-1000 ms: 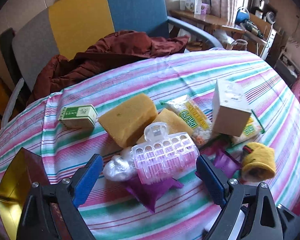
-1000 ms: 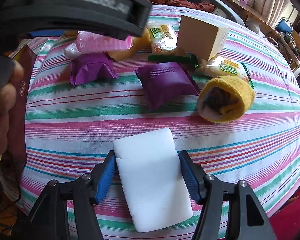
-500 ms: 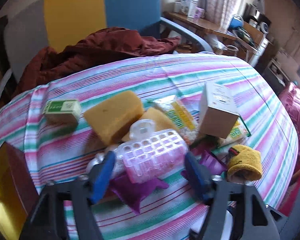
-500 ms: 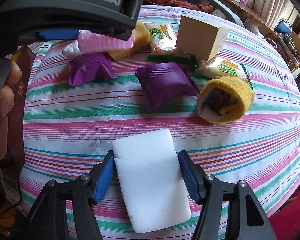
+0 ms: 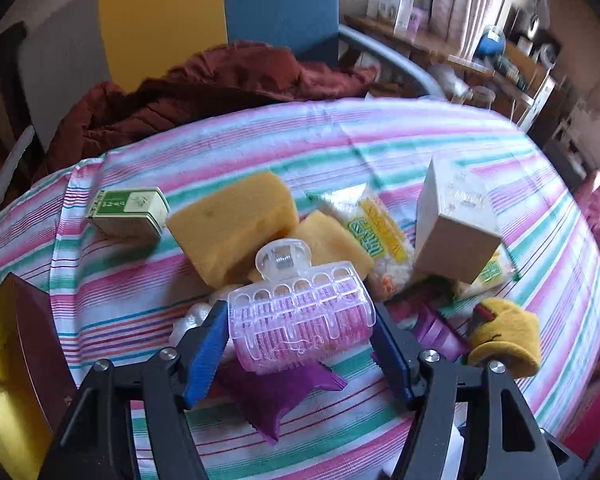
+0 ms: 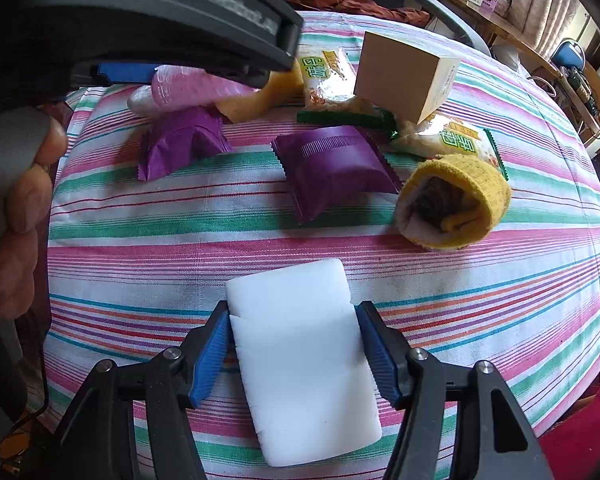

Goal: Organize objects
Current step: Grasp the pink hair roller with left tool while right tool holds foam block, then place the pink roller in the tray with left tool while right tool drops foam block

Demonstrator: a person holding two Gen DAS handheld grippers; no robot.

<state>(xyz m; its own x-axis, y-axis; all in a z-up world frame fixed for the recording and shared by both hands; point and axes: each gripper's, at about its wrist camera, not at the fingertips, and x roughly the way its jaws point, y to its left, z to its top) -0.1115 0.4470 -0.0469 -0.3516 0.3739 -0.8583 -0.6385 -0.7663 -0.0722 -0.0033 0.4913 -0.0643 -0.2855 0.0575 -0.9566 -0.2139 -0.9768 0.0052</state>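
Observation:
A clear pink hair roller (image 5: 300, 320) with a clip lies on top of a purple packet (image 5: 276, 396) on the striped tablecloth (image 5: 260, 148). My left gripper (image 5: 300, 312) is closing on it, and its blue pads touch the roller's two ends. The right wrist view shows the same roller (image 6: 188, 88) under the left gripper's body. My right gripper (image 6: 293, 308) is shut on a white foam block (image 6: 300, 360), low over the near part of the table. The pads dent the block's sides.
Two yellow sponges (image 5: 232, 224), a green box (image 5: 128, 212), snack packets (image 5: 372, 232), a pale carton (image 5: 456, 224), another purple packet (image 6: 332, 164) and a rolled yellow sock (image 6: 456, 204) crowd the table's middle. A gold box (image 5: 4, 360) stands left. A chair holds a red-brown jacket (image 5: 220, 80).
The left jaws have come in from wide apart until they meet the roller's ends, and that view has shifted slightly. The right gripper and its white block have stayed put.

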